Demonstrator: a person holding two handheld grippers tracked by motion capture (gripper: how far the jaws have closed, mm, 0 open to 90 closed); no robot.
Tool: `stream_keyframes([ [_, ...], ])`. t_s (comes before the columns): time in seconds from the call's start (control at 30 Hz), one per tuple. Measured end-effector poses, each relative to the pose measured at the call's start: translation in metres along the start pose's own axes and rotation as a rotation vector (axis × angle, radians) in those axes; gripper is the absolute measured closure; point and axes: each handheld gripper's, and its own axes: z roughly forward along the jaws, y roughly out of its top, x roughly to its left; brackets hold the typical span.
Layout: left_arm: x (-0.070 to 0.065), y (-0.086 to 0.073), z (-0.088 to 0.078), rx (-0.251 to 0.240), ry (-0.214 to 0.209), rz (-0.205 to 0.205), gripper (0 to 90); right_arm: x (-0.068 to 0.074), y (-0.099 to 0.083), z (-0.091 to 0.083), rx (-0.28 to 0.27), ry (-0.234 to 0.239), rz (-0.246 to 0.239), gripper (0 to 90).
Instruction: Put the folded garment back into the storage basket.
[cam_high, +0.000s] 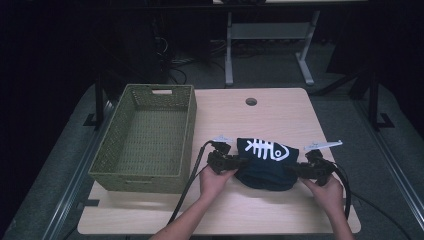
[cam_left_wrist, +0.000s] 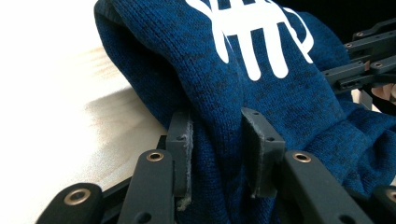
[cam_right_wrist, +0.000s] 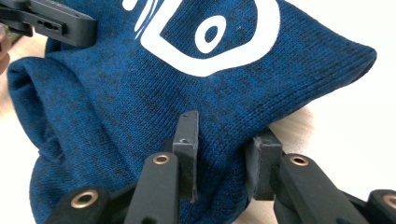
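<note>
Dark blue knitted garment with white fish-skeleton print (cam_high: 266, 162) bunched on pale wooden table (cam_high: 280, 112), right of empty green woven basket (cam_high: 147, 137). Left gripper (cam_left_wrist: 224, 158) pinching a fold at its left edge; right gripper (cam_right_wrist: 226, 156) likewise clamped on cloth at right edge.

We see a dim room, its upper part sunk in near-black shadow. A light wooden table (cam_high: 280, 115) stands in the middle, with a round cable hole (cam_high: 251, 102) near its far edge; the light falls brightest on this top, and beside the jaws in both gripper views the wood glares almost white. Grey carpet (cam_high: 395, 150) covers the floor around the table. Beyond the far edge stands the pale metal frame of another desk (cam_high: 270, 35), its two legs ending in flat feet. Dark cables (cam_high: 185, 62) lie tangled on the floor at the far left, and black stand legs (cam_high: 374, 107) rise at the right.
</note>
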Motion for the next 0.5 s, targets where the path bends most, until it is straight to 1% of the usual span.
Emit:
stream_keyframes([
  [0.07,-0.001,0.001,-0.002,-0.007,-0.004,-0.001,66.4,0.001,0.000,-0.001,-0.004,0.001,-0.002,69.3],
  [0.1,-0.002,0.001,-0.003,-0.010,-0.009,-0.001,66.4,0.003,0.001,-0.005,-0.007,0.000,-0.003,69.3],
  [0.13,-0.004,0.002,-0.005,-0.012,-0.012,0.006,66.4,0.005,0.002,-0.008,-0.014,-0.004,-0.013,69.3],
  [0.23,-0.008,0.004,-0.010,-0.022,-0.014,0.023,66.4,0.008,0.004,-0.014,-0.021,-0.008,-0.017,69.2],
  [0.27,-0.009,0.005,-0.011,-0.028,-0.013,0.026,66.3,0.009,0.004,-0.017,-0.032,-0.005,-0.021,69.2],
  [0.43,-0.018,0.010,-0.021,-0.042,-0.015,0.055,66.1,0.015,0.006,-0.027,-0.053,-0.006,-0.020,69.2],
  [0.5,-0.021,0.014,-0.027,-0.052,-0.016,0.067,66.1,0.017,0.008,-0.032,-0.066,-0.009,-0.028,69.2],
])
